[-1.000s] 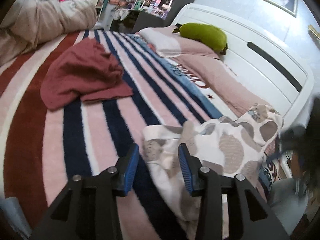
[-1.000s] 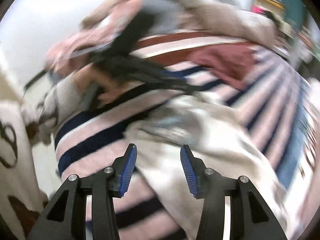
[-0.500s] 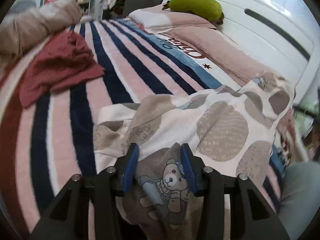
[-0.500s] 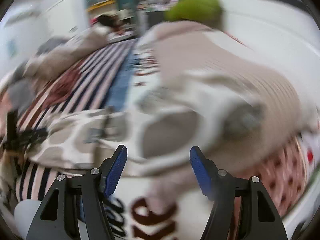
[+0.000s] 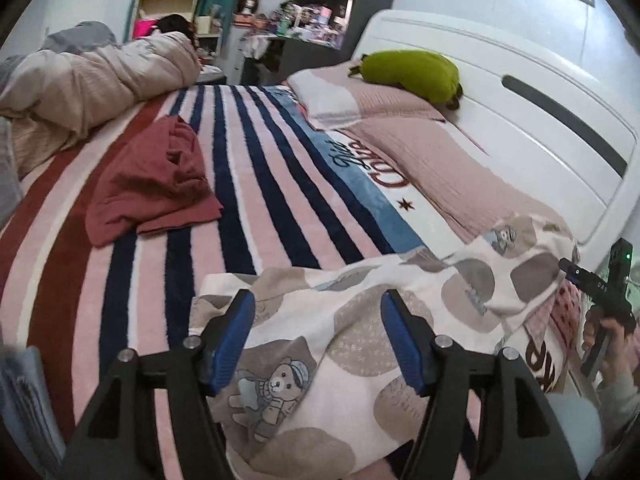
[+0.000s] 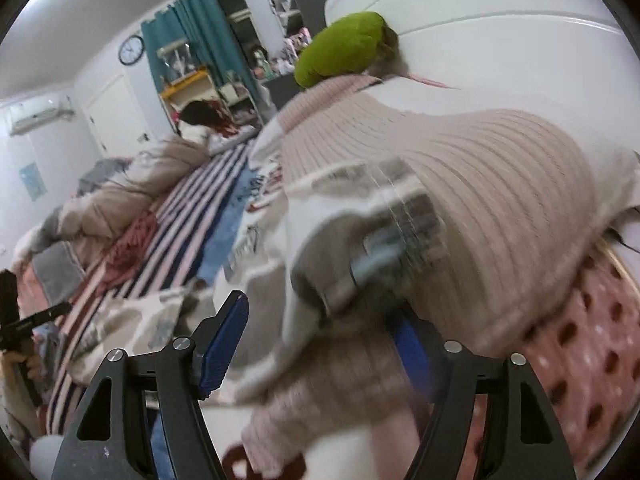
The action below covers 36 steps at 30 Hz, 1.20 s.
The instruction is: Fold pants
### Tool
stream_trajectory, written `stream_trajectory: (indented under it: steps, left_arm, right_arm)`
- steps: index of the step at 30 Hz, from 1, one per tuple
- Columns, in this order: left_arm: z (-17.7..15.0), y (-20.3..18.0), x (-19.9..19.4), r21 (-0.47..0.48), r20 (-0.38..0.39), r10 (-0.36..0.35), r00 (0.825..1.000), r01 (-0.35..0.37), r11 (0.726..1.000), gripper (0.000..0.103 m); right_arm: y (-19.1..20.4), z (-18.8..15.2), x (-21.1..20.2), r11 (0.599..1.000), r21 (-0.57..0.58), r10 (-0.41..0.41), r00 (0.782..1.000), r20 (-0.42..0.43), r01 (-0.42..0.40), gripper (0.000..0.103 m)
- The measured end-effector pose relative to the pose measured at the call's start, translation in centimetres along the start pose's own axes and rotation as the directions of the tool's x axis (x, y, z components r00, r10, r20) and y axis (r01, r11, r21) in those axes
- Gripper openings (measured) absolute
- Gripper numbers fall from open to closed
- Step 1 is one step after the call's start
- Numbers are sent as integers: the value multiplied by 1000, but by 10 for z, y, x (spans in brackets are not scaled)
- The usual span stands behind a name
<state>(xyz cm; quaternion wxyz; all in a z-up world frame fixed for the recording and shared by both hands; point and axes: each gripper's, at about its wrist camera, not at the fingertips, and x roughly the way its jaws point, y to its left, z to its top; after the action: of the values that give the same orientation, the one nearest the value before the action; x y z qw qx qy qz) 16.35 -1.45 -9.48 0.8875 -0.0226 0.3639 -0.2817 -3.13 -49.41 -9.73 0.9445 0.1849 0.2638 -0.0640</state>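
The pants [image 5: 360,328] are white with grey-brown patches and a teddy bear print. They lie spread across the near edge of the striped bed, one end draped up on the pink pillow. My left gripper [image 5: 318,340] is open, its blue pads either side of the cloth near the bear print. My right gripper [image 6: 320,344] is open at the pants' other end [image 6: 360,248], where the cloth lies blurred between its pads; it also shows at the right edge of the left wrist view [image 5: 600,292].
A crumpled dark red garment [image 5: 152,184] lies on the striped blanket [image 5: 256,184]. A beige duvet [image 5: 88,84] is piled at the far left. Pink pillows [image 5: 420,148] and a green plush [image 5: 408,74] sit against the white headboard [image 5: 520,92].
My left gripper opened wider and drew back over the pants. My right gripper swung round from the bed's side to the pillow end of the pants.
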Motion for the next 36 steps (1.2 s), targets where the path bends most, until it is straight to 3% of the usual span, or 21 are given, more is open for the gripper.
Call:
stream_trajectory:
  steps: [2,4,8,9,13,19,24,31,36]
  left_arm:
    - [1,2,-5,-19,16,25,1000,-25,1000,63]
    - [1,5,-9,-39,24,45,999,-44,998,63]
    - [-1,8,-17,-59,38,55,998,-53,997,63]
    - [-2,9,-19,-63,41,56,998,-54,997,63]
    - [-5,14,-26,-59,51,67,996,-64,996,63]
    - [-9,28,-42,-63,85,80,993,-75,995,63]
    - [-15,46,-61,-78,117,79,990,-70,994,63]
    - [-26,63,-80,-94,143,88,986,-76,993,63]
    - [-33,75,-90,-110,144,102,984,-87,990,63]
  right_arm:
    - [2,5,7,1000,-8,17,999,33,-16,70]
    - [7,9,14,1000,-14,26,998,57,-25,64]
    - [15,12,34,998,-57,-27,999,34,28,10]
    - [16,14,39,998,-54,-17,1000,11,18,7]
    - [33,21,31,996,-88,4,1000,19,-3,5]
    - [93,37,12,977,-180,125,992,35,-117,5]
    - [153,50,15,940,-243,244,970,-12,-239,4]
    - [255,53,48,856,-312,384,911,-149,-412,4]
    - [337,21,96,776,-382,397,860,-322,-502,4]
